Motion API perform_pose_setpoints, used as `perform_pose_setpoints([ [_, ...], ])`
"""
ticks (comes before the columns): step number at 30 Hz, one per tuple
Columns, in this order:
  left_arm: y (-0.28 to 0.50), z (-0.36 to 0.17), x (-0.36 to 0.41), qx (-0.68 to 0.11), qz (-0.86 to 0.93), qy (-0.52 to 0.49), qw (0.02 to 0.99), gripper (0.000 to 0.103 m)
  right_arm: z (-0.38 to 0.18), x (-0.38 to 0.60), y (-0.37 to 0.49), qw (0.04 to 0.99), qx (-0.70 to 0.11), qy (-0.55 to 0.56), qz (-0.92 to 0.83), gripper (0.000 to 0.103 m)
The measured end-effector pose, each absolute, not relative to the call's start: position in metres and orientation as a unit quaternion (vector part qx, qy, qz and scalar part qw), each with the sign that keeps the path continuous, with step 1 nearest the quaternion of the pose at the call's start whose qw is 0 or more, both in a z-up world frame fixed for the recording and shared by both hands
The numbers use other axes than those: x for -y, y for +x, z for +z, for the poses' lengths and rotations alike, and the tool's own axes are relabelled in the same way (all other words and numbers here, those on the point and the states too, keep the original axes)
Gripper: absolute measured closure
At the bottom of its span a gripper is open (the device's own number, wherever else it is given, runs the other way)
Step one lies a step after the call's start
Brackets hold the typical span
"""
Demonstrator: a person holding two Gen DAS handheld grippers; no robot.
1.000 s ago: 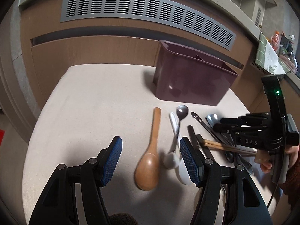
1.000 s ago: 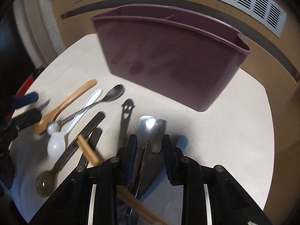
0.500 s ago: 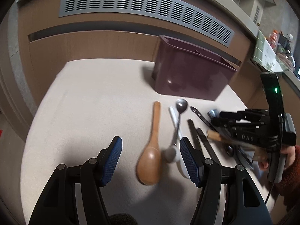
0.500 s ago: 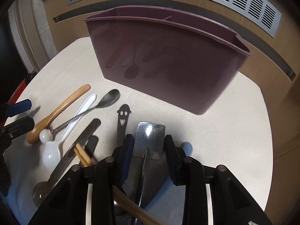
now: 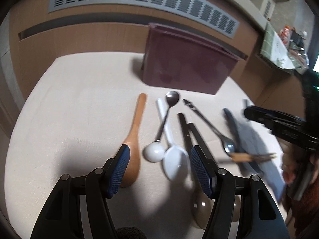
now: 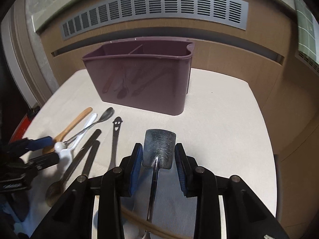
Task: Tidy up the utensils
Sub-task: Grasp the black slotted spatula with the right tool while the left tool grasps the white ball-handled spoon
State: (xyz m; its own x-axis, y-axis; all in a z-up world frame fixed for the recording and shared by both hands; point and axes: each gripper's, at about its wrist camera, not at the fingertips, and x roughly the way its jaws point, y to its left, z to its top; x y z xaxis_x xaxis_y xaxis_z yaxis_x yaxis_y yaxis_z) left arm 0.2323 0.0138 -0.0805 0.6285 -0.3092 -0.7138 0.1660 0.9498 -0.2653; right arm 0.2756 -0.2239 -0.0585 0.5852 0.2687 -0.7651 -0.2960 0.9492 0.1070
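A purple utensil caddy (image 6: 143,79) with a divider stands at the back of the table; it also shows in the left wrist view (image 5: 185,67). My right gripper (image 6: 158,159) is shut on a flat metal spatula (image 6: 159,149) and holds it above the table. My left gripper (image 5: 160,169) is open low over the row of utensils: a wooden spoon (image 5: 133,137), a white spoon (image 5: 173,159), a metal spoon (image 5: 169,107) and dark handles (image 5: 187,131). Chopsticks (image 5: 251,157) hang blurred below the right gripper (image 5: 279,123).
A fork with a smiley-face handle (image 6: 115,139) lies left of the spatula. A wooden wall with a grey vent grille (image 6: 159,8) runs behind the beige table (image 6: 219,109). A cluttered counter (image 5: 285,45) is at far right.
My right gripper has lifted the spatula up and back from the table. My left gripper has moved right and lower over the spoons. The caddy's inside now shows.
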Motion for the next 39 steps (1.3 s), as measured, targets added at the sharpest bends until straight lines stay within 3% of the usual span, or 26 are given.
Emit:
perform_pose_setpoints([
  [6,0.237,-0.083,-0.021,-0.417,-0.106,-0.082,0.899,0.04,-0.041,0.236,0.248,0.902,-0.405,-0.019,0.148,0.074],
  [10,0.238,-0.083,-0.026,-0.422,-0.09,-0.074,0.899,0.051,-0.038,0.236,0.24,0.905,-0.4,-0.024,0.144,0.074],
  [15,0.222,-0.07,-0.016,-0.388,-0.112,-0.03,0.914,0.053,-0.032,0.236,0.232,0.909,-0.39,-0.034,0.141,0.074],
  [19,0.225,-0.073,-0.012,-0.4,-0.135,-0.034,0.906,0.073,-0.033,0.235,0.234,0.908,-0.393,-0.032,0.142,0.074],
  [22,0.233,-0.078,-0.015,-0.411,-0.134,-0.048,0.9,0.079,-0.035,0.235,0.235,0.906,-0.396,-0.028,0.144,0.074],
  [33,0.248,-0.078,0.002,-0.424,-0.107,-0.017,0.899,0.08,-0.036,0.235,0.234,0.908,-0.394,-0.024,0.139,0.074],
  [39,0.219,-0.027,-0.001,-0.323,-0.093,-0.008,0.942,0.081,-0.023,0.24,0.225,0.924,-0.36,-0.03,0.123,0.074],
])
